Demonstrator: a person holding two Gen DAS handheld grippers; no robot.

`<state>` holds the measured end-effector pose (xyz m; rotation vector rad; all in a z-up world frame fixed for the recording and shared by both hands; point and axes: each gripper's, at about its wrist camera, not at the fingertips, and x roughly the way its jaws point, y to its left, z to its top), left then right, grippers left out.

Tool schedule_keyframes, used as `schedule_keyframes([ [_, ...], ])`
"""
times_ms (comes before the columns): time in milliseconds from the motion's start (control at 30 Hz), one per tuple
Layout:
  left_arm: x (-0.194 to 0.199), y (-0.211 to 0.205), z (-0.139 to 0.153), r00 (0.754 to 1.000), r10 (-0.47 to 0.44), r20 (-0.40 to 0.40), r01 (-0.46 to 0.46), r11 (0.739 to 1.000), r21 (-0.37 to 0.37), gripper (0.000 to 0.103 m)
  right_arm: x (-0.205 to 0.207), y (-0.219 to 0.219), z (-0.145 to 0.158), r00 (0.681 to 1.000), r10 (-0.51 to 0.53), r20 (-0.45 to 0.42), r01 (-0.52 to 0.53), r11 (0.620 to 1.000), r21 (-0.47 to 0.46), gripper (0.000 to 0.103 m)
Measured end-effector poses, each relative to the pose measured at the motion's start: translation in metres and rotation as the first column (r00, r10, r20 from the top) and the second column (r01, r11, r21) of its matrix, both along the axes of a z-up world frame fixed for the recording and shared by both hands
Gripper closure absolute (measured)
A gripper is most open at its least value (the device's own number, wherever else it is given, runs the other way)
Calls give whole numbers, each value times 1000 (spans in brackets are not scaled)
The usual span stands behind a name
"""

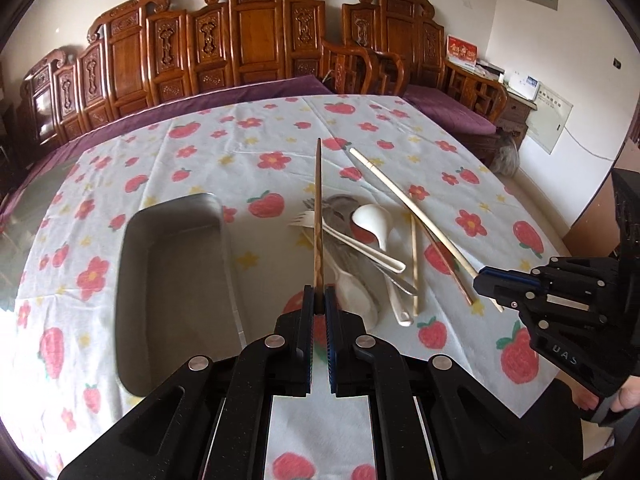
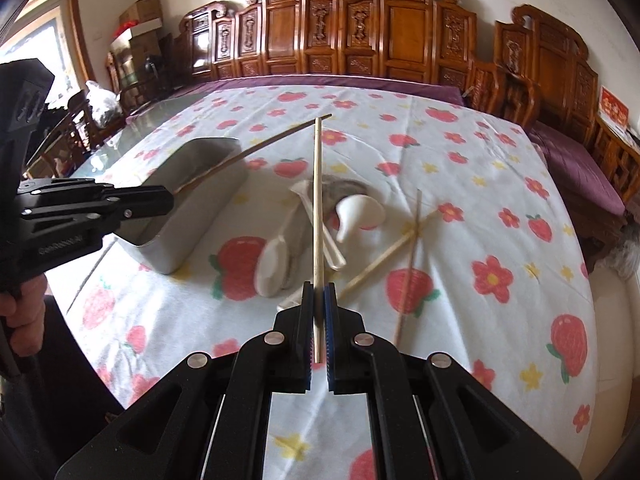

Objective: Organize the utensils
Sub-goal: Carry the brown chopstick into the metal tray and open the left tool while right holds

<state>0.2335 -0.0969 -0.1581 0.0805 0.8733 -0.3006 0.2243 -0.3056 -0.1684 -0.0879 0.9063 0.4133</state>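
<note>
A dark wooden chopstick (image 1: 318, 216) is clamped in the left gripper (image 1: 319, 300) beside the metal tray (image 1: 172, 280), and a pale chopstick (image 2: 318, 216) is clamped in the right gripper (image 2: 319, 300) above the piled utensils (image 2: 320, 224) on the tablecloth (image 2: 460, 168).

Black left claw (image 1: 319, 300), blue ribbed pads, silver rivets, black right claw (image 2: 319, 300)

A white tablecloth (image 1: 256, 280) is showing red strawberries, red flowers and yellow stars. The tray (image 1: 168, 280) is looking dull grey, the ladle (image 1: 370, 220) white, one chopstick (image 1: 318, 216) brown (wavy-grained), another chopstick (image 2: 318, 208) pale tan.
</note>
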Motion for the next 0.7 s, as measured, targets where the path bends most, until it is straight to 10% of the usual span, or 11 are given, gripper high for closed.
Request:
schedule_keyframes([
  [700, -25, 115, -11, 991, 107, -84, -103, 993, 54, 99, -6, 81, 19, 996, 89, 5, -89, 996, 5, 97],
])
